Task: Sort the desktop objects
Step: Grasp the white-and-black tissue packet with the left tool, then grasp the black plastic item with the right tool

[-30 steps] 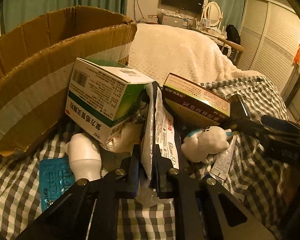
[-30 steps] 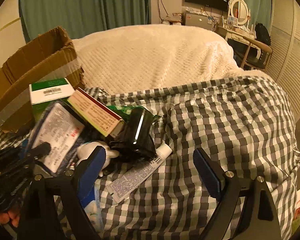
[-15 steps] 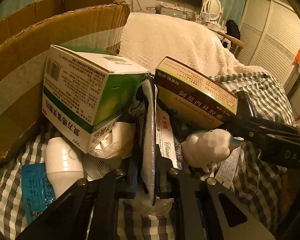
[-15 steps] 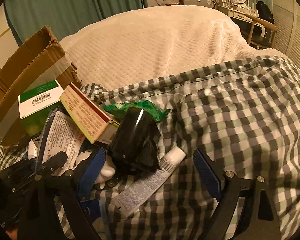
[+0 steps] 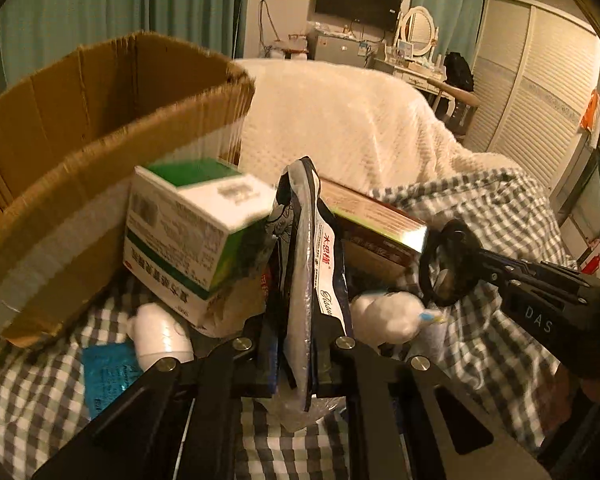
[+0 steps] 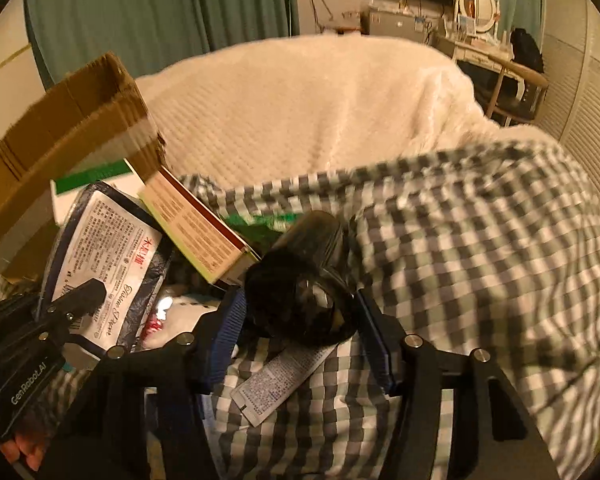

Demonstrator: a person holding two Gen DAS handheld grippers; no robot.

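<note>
My left gripper (image 5: 298, 346) is shut on a flat tissue paper pack (image 5: 314, 264) with a dark blue border, held upright on edge; the pack also shows in the right wrist view (image 6: 108, 268). My right gripper (image 6: 300, 312) is shut on a black jar (image 6: 300, 284) lying on its side; it shows from the left wrist view (image 5: 448, 268). Around them lie a green-and-white medicine box (image 5: 192, 232), a brown-and-yellow medicine box (image 6: 198, 228), a white plush toy (image 5: 388, 316) and a white tube (image 6: 280, 380) under the jar.
An open cardboard box (image 5: 100, 128) stands at the left. A white bottle (image 5: 160, 336) and a blue sachet (image 5: 106, 376) lie beside it on the checked cloth (image 6: 480, 260). A cream blanket (image 6: 320, 112) covers the bed behind. A green packet (image 6: 268, 224) lies behind the jar.
My right gripper has moved in and closed on the black jar. My left gripper has drawn back and lifted the tissue pack a little.
</note>
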